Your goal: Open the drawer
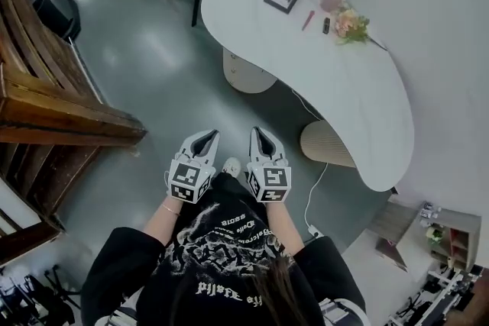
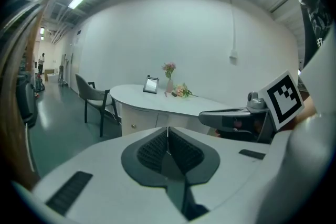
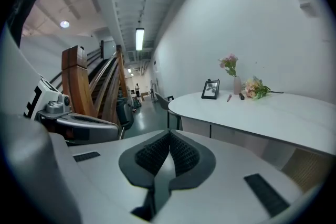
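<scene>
White desk [image 2: 205, 104] drawer [image 2: 134, 123] lies well ahead of left tongs [image 2: 168, 131] and right tongs [image 3: 169, 134], both clenched empty.

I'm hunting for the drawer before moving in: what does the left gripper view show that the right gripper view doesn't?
Only the left gripper view: a small knob on the pedestal, probably the drawer's, plus the right tool alongside. Only the right gripper view: the left tool and the table's ribbed base. Both: the white table, picture frame and pink flowers; each view's own tool is shut and empty.
</scene>
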Available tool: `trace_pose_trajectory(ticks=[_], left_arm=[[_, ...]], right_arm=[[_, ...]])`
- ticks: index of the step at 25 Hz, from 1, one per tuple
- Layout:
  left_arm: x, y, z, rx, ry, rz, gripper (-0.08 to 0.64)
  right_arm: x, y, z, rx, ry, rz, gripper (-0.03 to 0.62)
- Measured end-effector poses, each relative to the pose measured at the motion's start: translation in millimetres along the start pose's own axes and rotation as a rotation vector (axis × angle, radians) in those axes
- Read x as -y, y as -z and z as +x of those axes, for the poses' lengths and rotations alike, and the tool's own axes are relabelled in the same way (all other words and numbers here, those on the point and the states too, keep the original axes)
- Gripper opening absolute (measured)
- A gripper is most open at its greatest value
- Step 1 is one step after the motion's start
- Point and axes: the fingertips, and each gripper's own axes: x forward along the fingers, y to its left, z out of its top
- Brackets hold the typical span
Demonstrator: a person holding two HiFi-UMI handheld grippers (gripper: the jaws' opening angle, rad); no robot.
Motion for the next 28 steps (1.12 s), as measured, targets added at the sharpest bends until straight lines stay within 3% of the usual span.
trace_pose_trajectory(ticks=[13,28], left_arm=[[-31.7,-9.6,45.9,-0.012,-0.039,-0.028,0.026],[-72.4,0.7,100.4,-0.037,0.004,-0.026,0.028]], right_arm=[[19.9,-8.3,30.7,-0.021,-0.011,-0.003,0.026],[26.7,8.6,69.5,-0.039,0.062,0.061,0.026]])
